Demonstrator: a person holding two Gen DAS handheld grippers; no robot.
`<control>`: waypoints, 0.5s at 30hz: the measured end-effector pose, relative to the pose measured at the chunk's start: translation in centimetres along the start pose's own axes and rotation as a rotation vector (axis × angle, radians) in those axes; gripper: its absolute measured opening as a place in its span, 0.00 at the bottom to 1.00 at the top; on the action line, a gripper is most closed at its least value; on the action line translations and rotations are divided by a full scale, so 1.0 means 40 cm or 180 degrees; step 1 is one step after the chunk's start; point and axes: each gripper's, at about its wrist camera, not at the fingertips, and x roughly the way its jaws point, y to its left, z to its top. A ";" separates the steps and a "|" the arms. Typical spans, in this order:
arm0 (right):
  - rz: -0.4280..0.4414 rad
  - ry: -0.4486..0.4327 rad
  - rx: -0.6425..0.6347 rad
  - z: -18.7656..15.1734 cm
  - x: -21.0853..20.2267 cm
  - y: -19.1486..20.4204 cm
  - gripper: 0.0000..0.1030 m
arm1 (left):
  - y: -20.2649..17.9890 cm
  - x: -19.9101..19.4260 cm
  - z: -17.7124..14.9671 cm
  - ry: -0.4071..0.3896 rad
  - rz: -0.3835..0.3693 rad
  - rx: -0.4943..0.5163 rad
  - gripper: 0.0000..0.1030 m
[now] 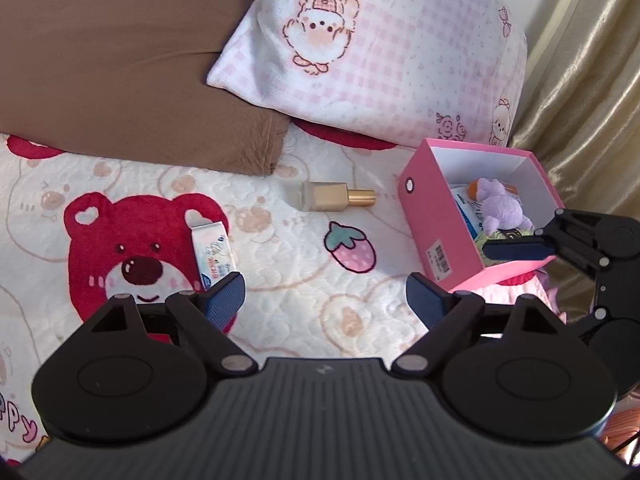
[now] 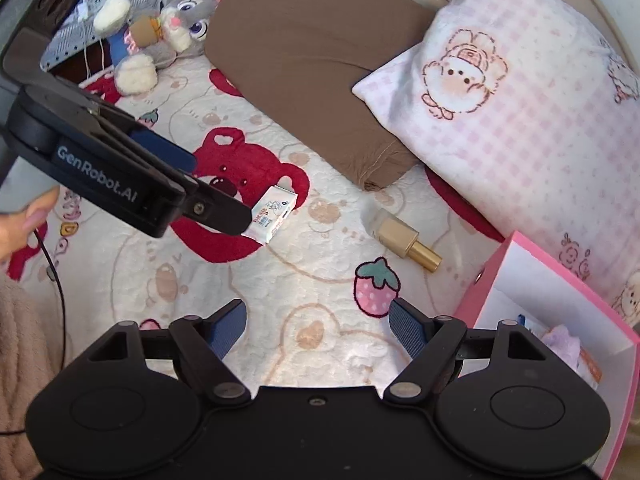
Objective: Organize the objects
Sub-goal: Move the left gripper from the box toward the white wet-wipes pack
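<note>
Left wrist view, nearest first: the left gripper [image 1: 325, 296] hangs with its blue-padded jaws spread wide and nothing between them, over a white quilted bed cover [image 1: 296, 280] printed with red bears and a pink strawberry. Just past its fingertip at 10 o'clock lies a small white printed carton [image 1: 212, 254] on a red bear's face; its coloured print is too small to read. Farther, at 12 o'clock, a frosted glass bottle with a gold cap [image 1: 338, 197] lies on its side. At 2 o'clock stands an open pink cardboard box with a white inside [image 1: 424, 216], a barcode sticker on its near wall; a purple plush toy [image 1: 502, 208] lies in it on top of other packets. The right gripper [image 1: 516, 250] reaches over the box's near corner.

From the right wrist view, that gripper [image 2: 316, 326] is also spread and empty above the cover. The left gripper's black body at 10 o'clock reads "GenRobot.AI", with a hand [image 2: 24, 220] behind it. Beyond lie a brown pillow [image 2: 304, 60] and a pink checked pillow with cartoon animals [image 2: 520, 120], a grey plush rabbit [image 2: 180, 20] at 11 o'clock, and, in the left wrist view, a gold curtain [image 1: 592, 60].
</note>
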 end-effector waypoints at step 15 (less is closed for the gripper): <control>0.0267 0.0036 -0.0256 0.018 0.263 0.084 0.80 | 0.231 0.194 -0.058 -0.0021 0.0015 -0.0541 0.76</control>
